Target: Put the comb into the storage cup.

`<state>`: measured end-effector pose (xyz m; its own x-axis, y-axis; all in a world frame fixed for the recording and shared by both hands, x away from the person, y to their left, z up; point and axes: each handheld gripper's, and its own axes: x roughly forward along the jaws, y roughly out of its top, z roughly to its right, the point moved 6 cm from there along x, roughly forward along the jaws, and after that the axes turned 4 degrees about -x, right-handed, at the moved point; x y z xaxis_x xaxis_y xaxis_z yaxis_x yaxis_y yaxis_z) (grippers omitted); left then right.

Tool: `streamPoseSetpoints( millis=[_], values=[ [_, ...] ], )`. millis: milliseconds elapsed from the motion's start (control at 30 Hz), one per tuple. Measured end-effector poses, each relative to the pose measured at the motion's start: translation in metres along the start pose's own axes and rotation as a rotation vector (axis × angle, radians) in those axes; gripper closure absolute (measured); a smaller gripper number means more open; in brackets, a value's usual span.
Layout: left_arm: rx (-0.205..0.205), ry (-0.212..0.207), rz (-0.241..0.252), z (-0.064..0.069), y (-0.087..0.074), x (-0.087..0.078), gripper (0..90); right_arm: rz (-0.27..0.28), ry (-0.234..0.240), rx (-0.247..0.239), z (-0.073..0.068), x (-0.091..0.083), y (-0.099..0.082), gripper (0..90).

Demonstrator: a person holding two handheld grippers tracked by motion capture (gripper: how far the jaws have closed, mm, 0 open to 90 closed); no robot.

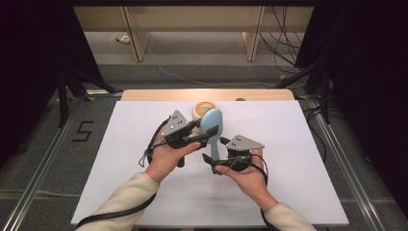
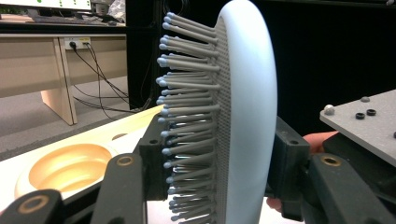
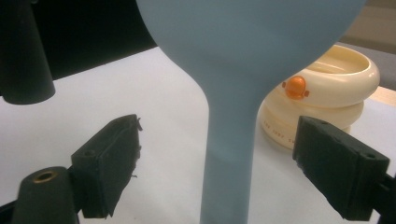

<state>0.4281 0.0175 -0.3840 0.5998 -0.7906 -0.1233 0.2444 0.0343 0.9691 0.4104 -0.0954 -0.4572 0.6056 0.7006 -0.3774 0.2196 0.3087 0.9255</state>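
Hairbrush held upright near the table's far edge
Left gripper [image 1: 199, 130] clamps the pale-blue hairbrush [image 1: 210, 126] head; right gripper [image 1: 215, 155] jaws stand wide around its handle; white table [image 1: 298, 183] lies bare toward the near corners.

Hairbrush [image 3: 233, 70] head cut off at top edge in right gripper view; bowl [image 1: 199, 109] partly hidden behind it in high view.

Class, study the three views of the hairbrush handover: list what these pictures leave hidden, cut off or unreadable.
- hairbrush handle end: right gripper view, cut off by the bottom edge.
- Brush head top: same view, cut off by the top edge.
- cream bowl: high view, its near side hidden behind the brush head.
- Small lettering on the bowl: right gripper view, too blurred to read.
- left gripper pad faces: left gripper view, covered by the bristles and brush back.
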Motion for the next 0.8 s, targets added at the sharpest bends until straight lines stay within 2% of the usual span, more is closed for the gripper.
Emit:
streamPoseSetpoints(
  millis=[433,800],
  values=[
    [0.010,0.019,0.005,-0.005,0.003,-0.003,50.0,0.016,0.026,-0.014,0.005,-0.012,-0.004,4.8],
    [0.021,0.029,0.006,-0.008,0.006,-0.005,49.8,0.032,0.005,0.000,0.019,-0.031,-0.007,1.2]
  ],
)
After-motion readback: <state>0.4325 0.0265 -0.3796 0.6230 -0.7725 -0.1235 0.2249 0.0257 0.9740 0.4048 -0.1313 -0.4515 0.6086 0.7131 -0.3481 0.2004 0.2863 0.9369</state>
